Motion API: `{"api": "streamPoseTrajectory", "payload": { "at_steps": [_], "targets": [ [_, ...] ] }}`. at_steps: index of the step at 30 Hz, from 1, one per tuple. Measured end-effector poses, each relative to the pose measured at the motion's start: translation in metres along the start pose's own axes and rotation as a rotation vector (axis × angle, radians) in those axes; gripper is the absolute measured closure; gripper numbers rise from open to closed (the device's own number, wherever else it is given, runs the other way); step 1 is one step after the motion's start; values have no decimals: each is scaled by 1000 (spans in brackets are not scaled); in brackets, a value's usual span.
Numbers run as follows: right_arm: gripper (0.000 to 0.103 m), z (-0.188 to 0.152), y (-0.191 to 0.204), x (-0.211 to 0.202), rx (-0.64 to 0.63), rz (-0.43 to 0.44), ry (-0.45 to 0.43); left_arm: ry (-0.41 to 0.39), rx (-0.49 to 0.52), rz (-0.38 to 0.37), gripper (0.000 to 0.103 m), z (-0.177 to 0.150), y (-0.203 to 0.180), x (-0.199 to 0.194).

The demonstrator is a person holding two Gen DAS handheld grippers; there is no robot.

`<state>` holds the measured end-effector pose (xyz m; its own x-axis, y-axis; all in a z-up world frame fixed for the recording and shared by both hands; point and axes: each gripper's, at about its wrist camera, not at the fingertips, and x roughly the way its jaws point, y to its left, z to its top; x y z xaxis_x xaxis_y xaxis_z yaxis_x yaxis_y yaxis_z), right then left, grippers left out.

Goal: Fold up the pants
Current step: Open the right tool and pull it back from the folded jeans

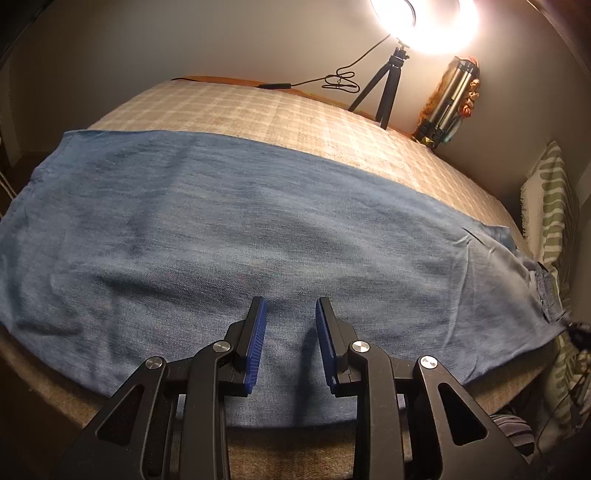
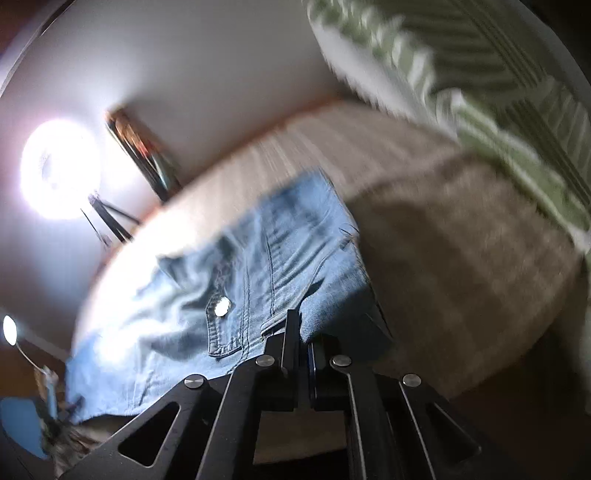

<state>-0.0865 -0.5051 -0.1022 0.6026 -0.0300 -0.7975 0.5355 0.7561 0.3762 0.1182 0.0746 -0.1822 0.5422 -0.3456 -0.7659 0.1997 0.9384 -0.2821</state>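
Note:
Blue denim pants (image 1: 236,229) lie flat across a bed with a beige checked cover (image 1: 280,110), legs to the left, waist to the right. My left gripper (image 1: 290,314) is open and empty, just above the pants' near edge. In the blurred right wrist view the waist end of the pants (image 2: 258,280) shows a metal button (image 2: 222,307) and seams. My right gripper (image 2: 301,325) is shut on the waistband at the bed's corner.
A ring light (image 1: 424,22) on a small tripod (image 1: 384,85) stands at the far edge of the bed with its cable. A metal flask (image 1: 448,99) stands beside it. A green striped pillow (image 1: 550,210) lies to the right.

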Motion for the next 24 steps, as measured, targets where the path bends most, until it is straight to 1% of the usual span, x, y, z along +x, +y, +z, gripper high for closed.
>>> {"api": "streamPoseTrajectory", "payload": {
  "at_steps": [2,3,4,5,6,7,8,9,10,11,12,13,14,15,17,18,20,22,24],
  "targets": [
    [100,-5,-11,4,31,16,36,9,8,5,78,1,-1,0],
    [93,-5,-14,3,33,14,59,14,11,8,78,2,-2,1],
    [87,-5,-15,0,20,-22,81,20,14,13,77,4,-3,1],
    [82,-4,-17,-4,9,-47,79,25,17,23,77,5,-4,0],
    [73,-4,-18,-14,-13,-73,56,27,22,38,77,5,-6,0],
    [72,-1,-17,-27,-51,-114,14,24,24,54,77,6,-8,-1],
    [71,2,-15,-35,-79,-132,-16,15,26,64,77,6,-11,-3],
    [67,10,-9,-48,-117,-127,-68,1,29,62,77,6,-14,-6],
    [62,17,-3,-54,-134,-102,-93,-9,34,61,77,6,-17,-8],
    [59,25,3,-57,-154,-58,-109,-22,44,65,77,6,-21,-9],
    [55,39,13,-54,-191,13,-111,-32,60,75,77,6,-25,-10],
    [54,47,20,-50,-217,40,-110,-34,71,84,77,6,-28,-8],
    [54,62,36,-40,-283,70,-115,-26,77,94,77,6,-30,-4],
    [54,69,46,-32,-328,79,-116,-18,73,97,77,6,-30,-1],
    [54,90,73,-4,-444,119,-84,1,61,102,77,4,-28,8],
    [53,102,85,16,-480,155,-41,4,60,107,77,4,-28,12],
    [53,119,96,45,-518,190,24,-10,64,115,77,4,-28,13],
    [51,134,107,79,-572,202,99,-13,58,120,77,6,-28,15],
    [50,139,116,103,-622,207,163,-16,59,124,77,8,-28,17]
  ]
}}
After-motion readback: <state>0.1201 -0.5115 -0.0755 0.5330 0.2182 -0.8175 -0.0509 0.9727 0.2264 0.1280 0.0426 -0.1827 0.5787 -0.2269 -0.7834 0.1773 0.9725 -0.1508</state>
